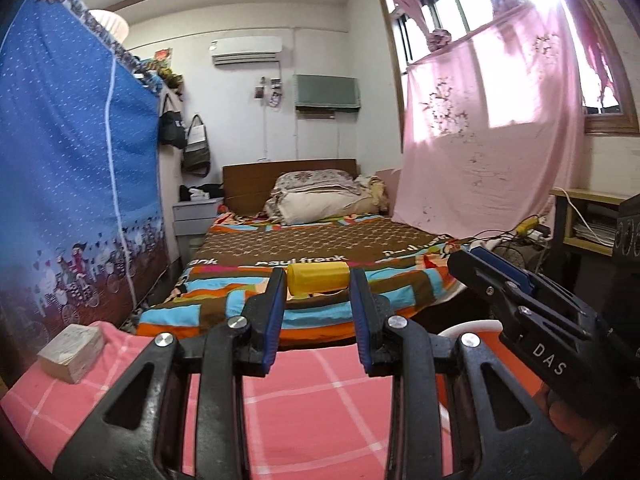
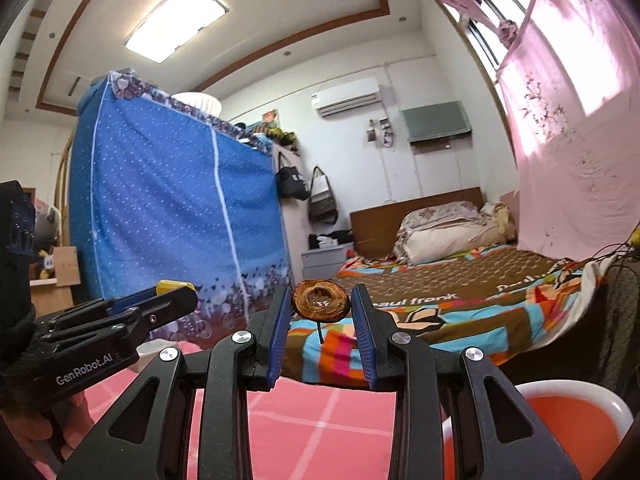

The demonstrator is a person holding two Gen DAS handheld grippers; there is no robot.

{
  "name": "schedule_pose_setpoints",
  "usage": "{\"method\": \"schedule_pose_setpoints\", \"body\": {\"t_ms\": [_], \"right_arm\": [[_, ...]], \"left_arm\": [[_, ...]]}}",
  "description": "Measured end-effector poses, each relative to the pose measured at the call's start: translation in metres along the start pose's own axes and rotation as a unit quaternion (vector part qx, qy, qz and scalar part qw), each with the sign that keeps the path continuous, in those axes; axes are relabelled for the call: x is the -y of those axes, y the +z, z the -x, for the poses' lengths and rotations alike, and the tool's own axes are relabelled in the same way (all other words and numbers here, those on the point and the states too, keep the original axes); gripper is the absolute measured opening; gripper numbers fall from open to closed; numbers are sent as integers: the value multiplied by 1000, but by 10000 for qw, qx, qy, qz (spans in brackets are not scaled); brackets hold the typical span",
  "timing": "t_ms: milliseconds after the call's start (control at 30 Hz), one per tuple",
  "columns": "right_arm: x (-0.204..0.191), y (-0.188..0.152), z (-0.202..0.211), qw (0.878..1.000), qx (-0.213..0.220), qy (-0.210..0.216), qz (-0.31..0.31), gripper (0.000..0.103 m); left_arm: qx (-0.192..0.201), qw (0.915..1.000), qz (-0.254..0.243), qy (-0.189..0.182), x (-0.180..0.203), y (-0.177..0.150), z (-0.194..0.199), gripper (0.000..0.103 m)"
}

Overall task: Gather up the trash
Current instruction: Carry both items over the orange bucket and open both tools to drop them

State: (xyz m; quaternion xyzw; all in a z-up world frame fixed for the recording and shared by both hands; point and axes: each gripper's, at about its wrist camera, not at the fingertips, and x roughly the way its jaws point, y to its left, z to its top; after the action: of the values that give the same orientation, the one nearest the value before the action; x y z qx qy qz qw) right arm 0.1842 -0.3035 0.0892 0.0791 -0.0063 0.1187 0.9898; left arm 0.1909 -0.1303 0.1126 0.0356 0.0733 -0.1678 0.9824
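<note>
My left gripper (image 1: 319, 280) is shut on a yellow cylinder (image 1: 318, 278), a small plastic bottle or cap lying sideways between the blue pads, held level above the pink checked tablecloth (image 1: 304, 396). My right gripper (image 2: 321, 300) is shut on a brown shrivelled fruit core (image 2: 320, 301) with a thin stem hanging below it. In the left wrist view the right gripper (image 1: 500, 276) reaches in from the right. The right wrist view shows the left gripper (image 2: 176, 296) at the left with the yellow cylinder (image 2: 172, 286) at its tip.
A white-rimmed bin with an orange liner (image 2: 568, 412) sits low at the right, also visible as the bin (image 1: 480, 328). A stack of paper (image 1: 72, 350) lies on the cloth at the left. Behind are a bed (image 1: 312, 248), a blue fabric wardrobe (image 1: 72, 160) and pink curtains (image 1: 492, 140).
</note>
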Motion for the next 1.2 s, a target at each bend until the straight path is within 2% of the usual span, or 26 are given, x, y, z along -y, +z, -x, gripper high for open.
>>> {"method": "schedule_pose_setpoints", "body": {"t_ms": [400, 700, 1200], "right_arm": [[33, 0, 26, 9987, 95, -496, -63, 29], [55, -3, 33, 9966, -105, -794, -211, 29], [90, -10, 38, 9891, -490, -1126, -808, 29]], "left_arm": [[-109, 9981, -270, -544, 46, -7, -9, 35], [-366, 9939, -550, -884, 81, -17, -18, 35], [-694, 9863, -871, -1220, 113, -26, -28, 36]]}}
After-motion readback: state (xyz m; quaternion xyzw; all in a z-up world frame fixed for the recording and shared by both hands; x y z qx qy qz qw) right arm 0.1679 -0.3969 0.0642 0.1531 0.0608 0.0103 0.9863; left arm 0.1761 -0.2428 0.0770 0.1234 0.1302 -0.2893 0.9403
